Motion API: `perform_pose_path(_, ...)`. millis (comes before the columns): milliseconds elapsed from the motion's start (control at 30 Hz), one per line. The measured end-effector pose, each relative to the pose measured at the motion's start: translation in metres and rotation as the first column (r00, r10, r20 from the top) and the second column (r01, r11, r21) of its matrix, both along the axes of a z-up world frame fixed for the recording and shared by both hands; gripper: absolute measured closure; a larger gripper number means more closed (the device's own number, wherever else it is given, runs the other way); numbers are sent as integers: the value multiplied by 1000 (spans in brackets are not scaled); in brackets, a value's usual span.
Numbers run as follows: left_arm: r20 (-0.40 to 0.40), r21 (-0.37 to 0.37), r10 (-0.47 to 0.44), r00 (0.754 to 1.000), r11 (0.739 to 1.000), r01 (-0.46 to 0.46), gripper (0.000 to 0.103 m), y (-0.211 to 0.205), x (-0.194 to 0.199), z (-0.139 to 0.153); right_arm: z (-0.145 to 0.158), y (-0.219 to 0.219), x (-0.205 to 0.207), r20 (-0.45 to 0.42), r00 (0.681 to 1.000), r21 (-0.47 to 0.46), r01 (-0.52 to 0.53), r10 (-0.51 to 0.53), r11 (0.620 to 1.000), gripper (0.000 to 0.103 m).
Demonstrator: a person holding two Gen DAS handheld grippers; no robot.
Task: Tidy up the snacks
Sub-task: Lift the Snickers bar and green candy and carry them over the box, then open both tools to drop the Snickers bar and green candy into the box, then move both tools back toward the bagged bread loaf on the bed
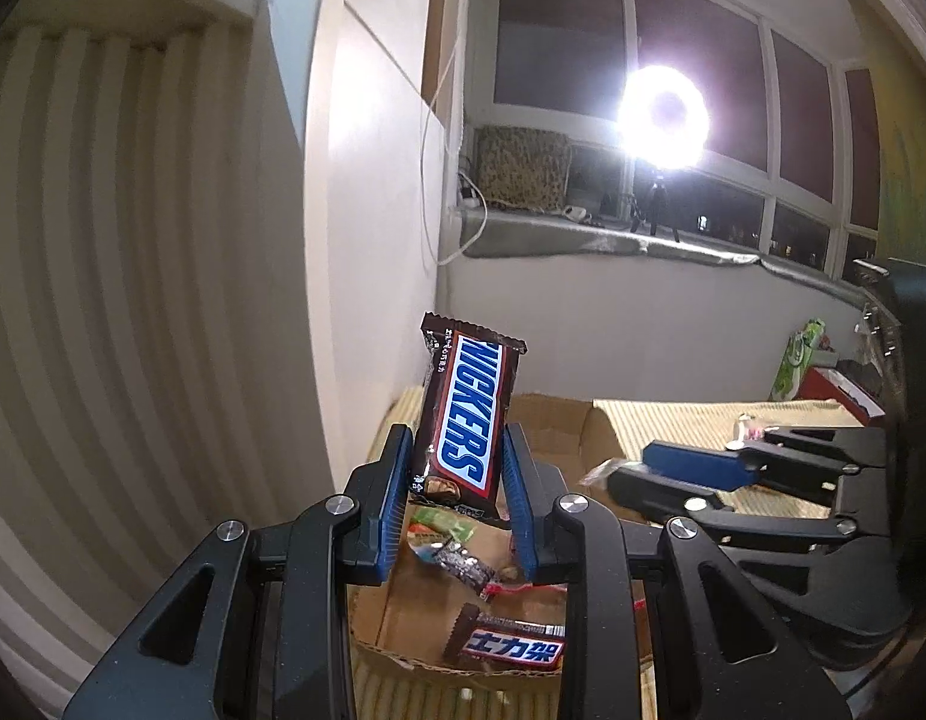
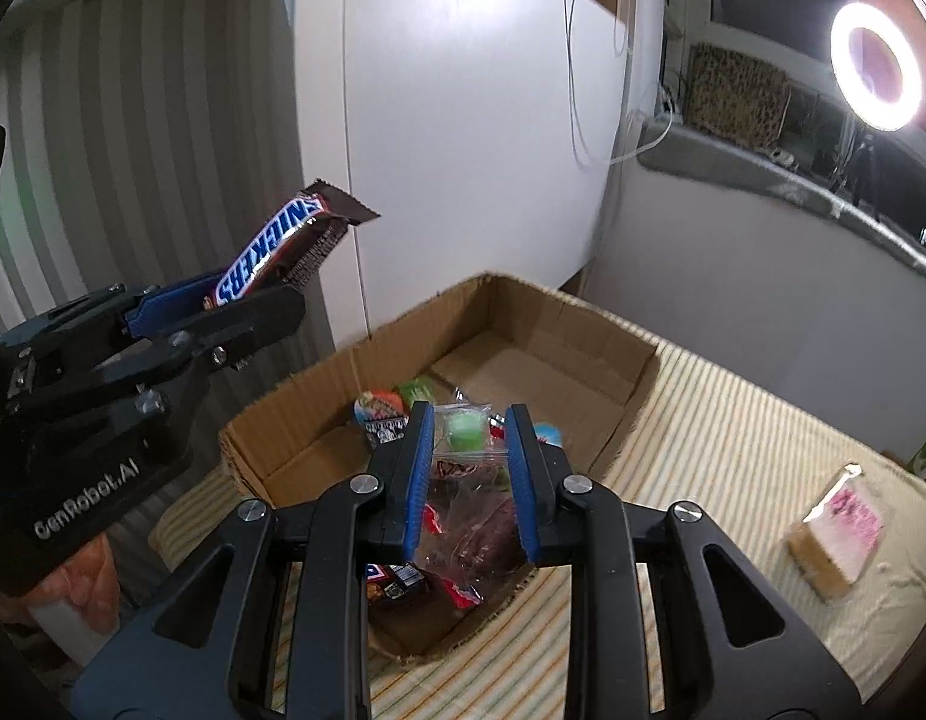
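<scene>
The Snickers bar [image 1: 460, 414] is standing nearly upright in the left claw [image 1: 457, 480], its long axis running up out of the pads, which are pinching its lower end. It is hanging just above the near-left corner of the box [image 2: 583, 354], so the drop lies straight below — the left claw is plainly the nearer one for it. The right claw [image 2: 470, 474] is pressing narrowly on a clear bag [image 2: 469, 456] holding a green sweet, directly over the box's near half. Inside the box, loose wrapped snacks [image 2: 403, 585] are crowding the near end, while the far end is lying bare. Right of the box, a pink-labelled packet [image 2: 838, 531] is resting on the striped bed [image 2: 733, 450] — well apart from both claws.
</scene>
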State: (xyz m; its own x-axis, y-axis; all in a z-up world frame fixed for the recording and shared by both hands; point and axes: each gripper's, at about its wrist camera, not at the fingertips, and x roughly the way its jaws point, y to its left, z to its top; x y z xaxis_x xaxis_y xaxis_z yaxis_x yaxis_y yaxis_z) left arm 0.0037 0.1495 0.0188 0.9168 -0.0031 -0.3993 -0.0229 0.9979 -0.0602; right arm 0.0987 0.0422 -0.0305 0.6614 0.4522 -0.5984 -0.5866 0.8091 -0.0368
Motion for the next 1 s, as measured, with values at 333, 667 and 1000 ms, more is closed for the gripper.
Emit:
perform_pose_path(333,-119,-31,-26,993,999,22,75,-1,34,-43,-43,1,33,-82,996,-29,21,-23,999,78)
perform_pose_path(667,-123,-30,78,989,996,-82,25,13,34,-38,-41,-7,29,-52,997,-39,54,-56,998,46)
perform_pose_path(1000,-56,-5,97,994,995,-97,24,11,-8,-10,-19,-7,-12,19,999,-41,41,-40,998,36)
